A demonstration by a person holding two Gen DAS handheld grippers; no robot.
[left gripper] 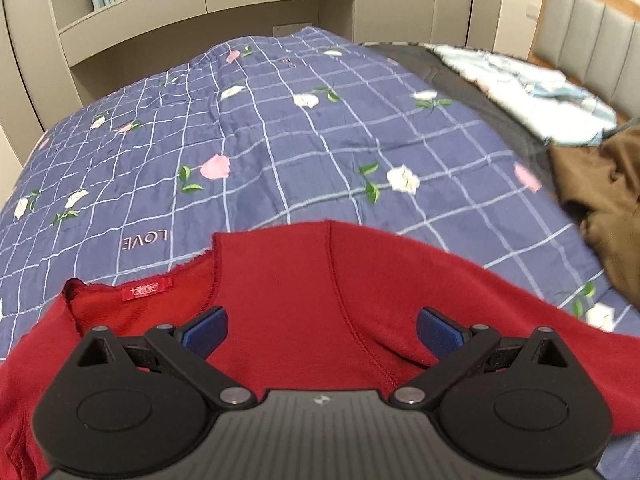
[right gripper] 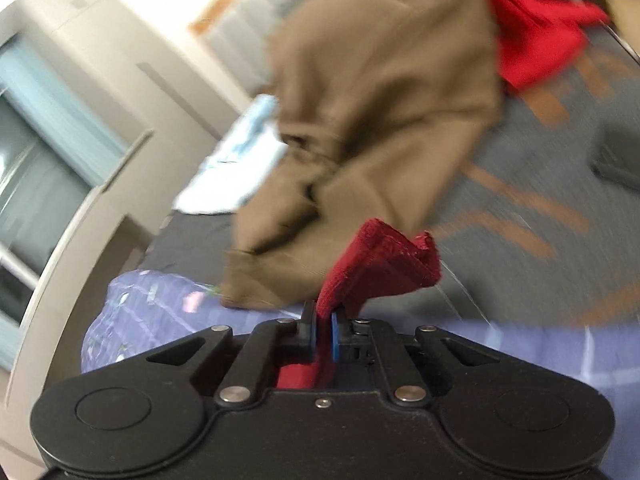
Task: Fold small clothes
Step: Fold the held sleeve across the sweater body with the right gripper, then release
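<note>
A dark red garment [left gripper: 304, 280] lies on the blue checked floral quilt [left gripper: 280, 152], its neck label [left gripper: 147, 290] at the left. My left gripper [left gripper: 322, 330] is open just above the garment near the collar, touching nothing I can see. My right gripper [right gripper: 323, 334] is shut on a folded red edge of fabric [right gripper: 380, 260] and holds it lifted above the bed. The right wrist view is blurred by motion.
A brown garment [right gripper: 380, 100] is heaped on the bed beyond the right gripper; it also shows at the right in the left wrist view [left gripper: 600, 192]. A pale blue folded cloth [left gripper: 528, 88] lies at the far right. A bright red cloth [right gripper: 532, 48] lies further back. Beige cabinets [left gripper: 240, 4] stand behind the bed.
</note>
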